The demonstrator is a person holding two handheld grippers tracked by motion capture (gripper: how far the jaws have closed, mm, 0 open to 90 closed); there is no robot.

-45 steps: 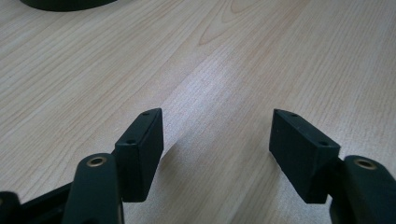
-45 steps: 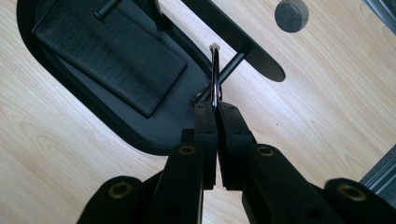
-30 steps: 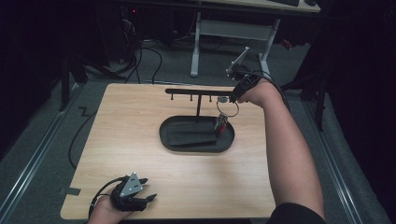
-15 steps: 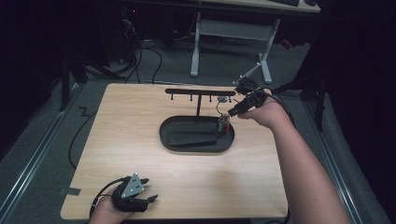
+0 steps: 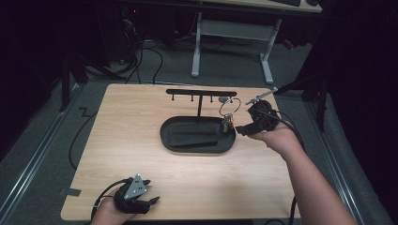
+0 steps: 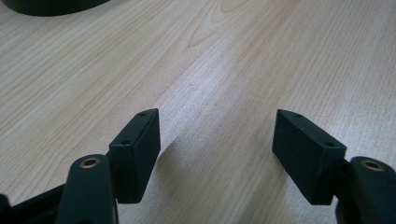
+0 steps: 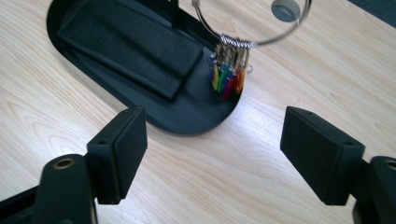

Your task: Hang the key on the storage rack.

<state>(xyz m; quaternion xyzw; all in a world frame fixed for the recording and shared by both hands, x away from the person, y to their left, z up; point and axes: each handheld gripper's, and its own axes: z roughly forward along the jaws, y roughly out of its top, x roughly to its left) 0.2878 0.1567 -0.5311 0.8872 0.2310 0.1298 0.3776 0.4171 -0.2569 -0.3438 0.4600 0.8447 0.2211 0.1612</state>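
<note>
Keys (image 7: 228, 74) on a wire ring (image 5: 229, 107) hang from the right end of the black hook rack (image 5: 201, 93), dangling just above the near right edge of the oval tray (image 5: 168, 140) so that anything dropped would likely land in the tray. Right gripper (image 5: 241, 130) sits just right of the tray with nothing between its fingers (image 7: 122, 154); these have just been opening and now stand wide apart, which suggests the ring has been left on its hook. Left gripper (image 5: 149, 202) rests at the near edge of the bench (image 5: 117, 140), fingers (image 6: 135, 151) spread and empty, well apart from the work.
</note>
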